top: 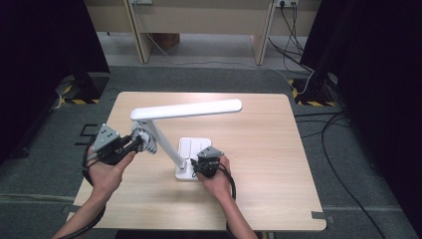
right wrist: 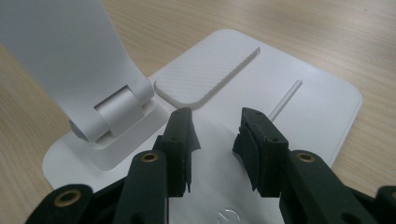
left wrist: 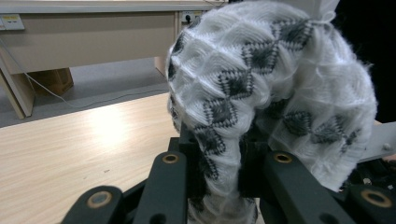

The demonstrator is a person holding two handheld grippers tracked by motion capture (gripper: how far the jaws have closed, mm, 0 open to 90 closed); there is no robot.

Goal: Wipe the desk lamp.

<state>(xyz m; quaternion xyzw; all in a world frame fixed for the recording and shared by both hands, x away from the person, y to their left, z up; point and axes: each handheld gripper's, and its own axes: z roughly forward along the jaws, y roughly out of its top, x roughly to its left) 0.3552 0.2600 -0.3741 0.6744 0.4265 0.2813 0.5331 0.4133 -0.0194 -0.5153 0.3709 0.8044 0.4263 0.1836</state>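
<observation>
My left tongs [top: 133,143] are clamped on the knitted cloth [left wrist: 261,93], at nine o'clock of the lamp [top: 186,110] mid-table. My right tongs [right wrist: 215,140], jaws apart and empty, press its base [right wrist: 317,112]. Wiping hard could tip it, or snag yarn on the hinge.

lamp [top: 185,110]: plain white, base faintly ribbed
cloth [left wrist: 261,88]: fuzzy white knit, dark grey diamond pattern
table [top: 259,149]: pale wood grain
left gripper [top: 130,144]: black, grey top plate
right gripper [right wrist: 215,140]: black, brass-coloured rivets
floor [top: 199,79]: grey
</observation>
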